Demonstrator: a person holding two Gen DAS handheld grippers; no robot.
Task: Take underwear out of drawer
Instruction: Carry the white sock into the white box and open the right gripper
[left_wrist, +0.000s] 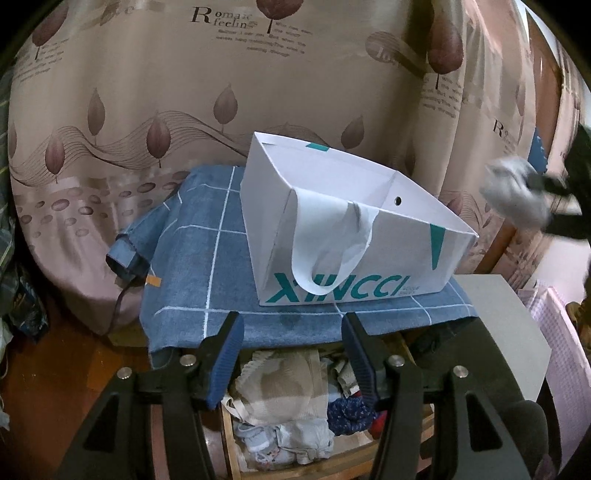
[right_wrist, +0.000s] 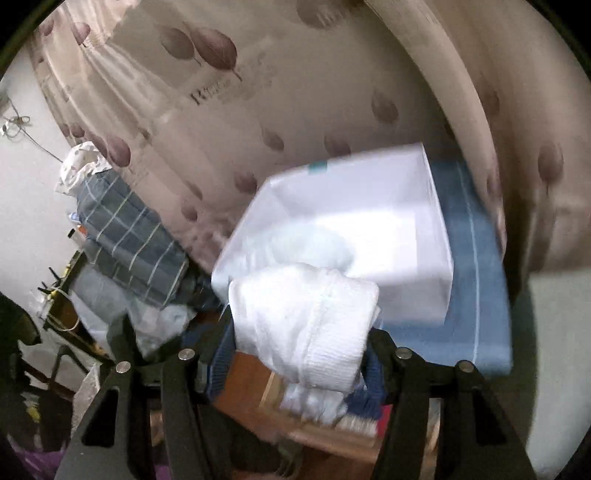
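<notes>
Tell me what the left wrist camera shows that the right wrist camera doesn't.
Only the left wrist view shows the teal lettering on the white paper bag, the open drawer full of garments, and the left tongs open and holding nothing. Only the right wrist view shows, up close, the white underwear clamped in the right tongs. Both show the bag, the blue checked cloth beneath it and the leaf-print curtain.

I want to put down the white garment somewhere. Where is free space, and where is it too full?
The white paper bag looks empty inside, as far as its open top shows. A strip of blue checked cloth lies bare to its left and along its front edge. The drawer below is packed with folded clothes. The right gripper holds the white garment.
</notes>
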